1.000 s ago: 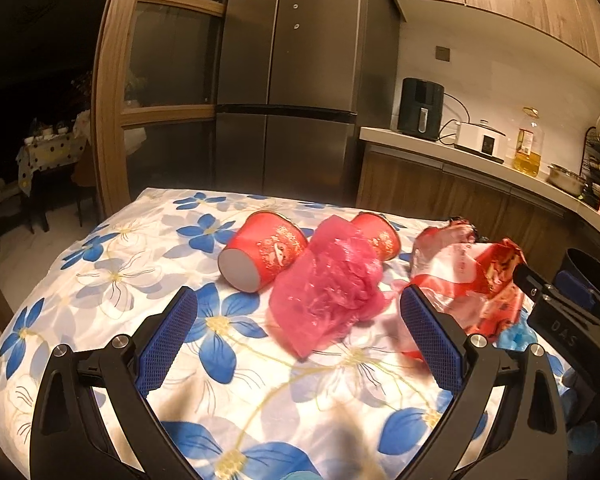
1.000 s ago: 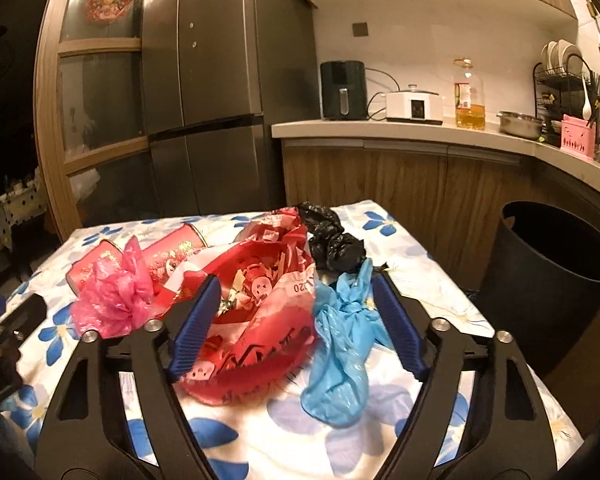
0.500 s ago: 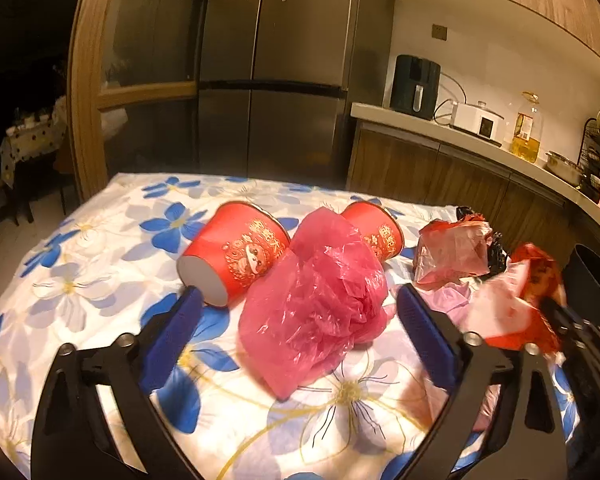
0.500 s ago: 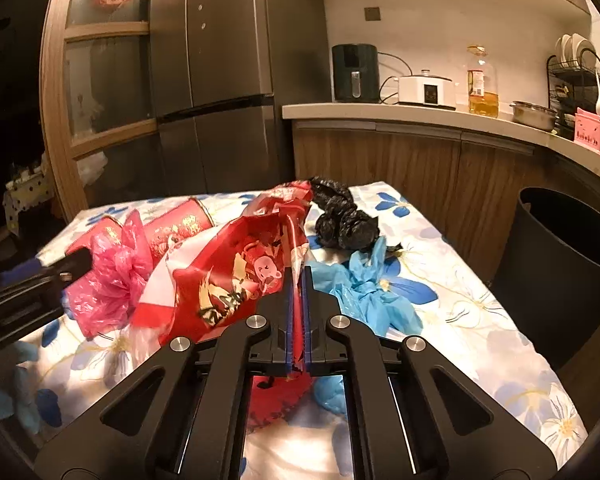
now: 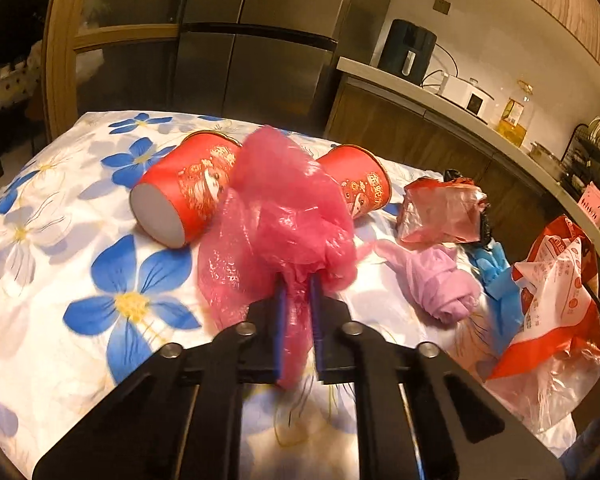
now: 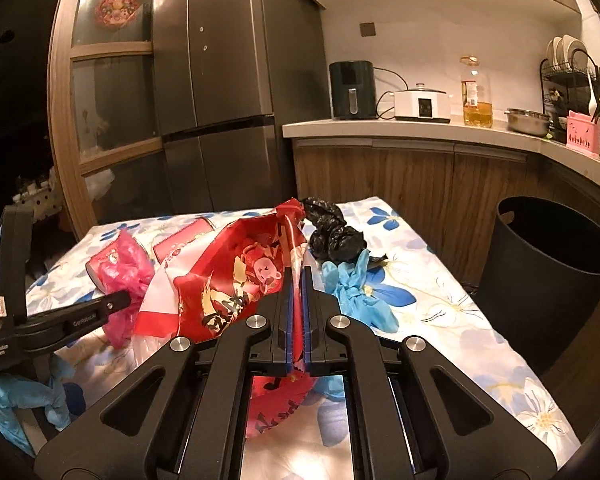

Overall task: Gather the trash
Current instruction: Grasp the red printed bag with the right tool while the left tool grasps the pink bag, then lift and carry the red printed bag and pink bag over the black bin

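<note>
pink bag (image 5: 284, 216) between closing left gripper (image 5: 298, 288) jaws

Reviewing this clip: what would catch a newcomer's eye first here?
Both grippers clamp trash over the flowered tablecloth: the left gripper is closing on a pink bag in front of two tipped red cups, and the right gripper pinches a red printed bag. A black bin stands beside the table's right edge.

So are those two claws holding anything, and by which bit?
Left gripper: jaws closing on pink plastic bag, near edge. Right gripper: red printed bag, its edge.
</note>
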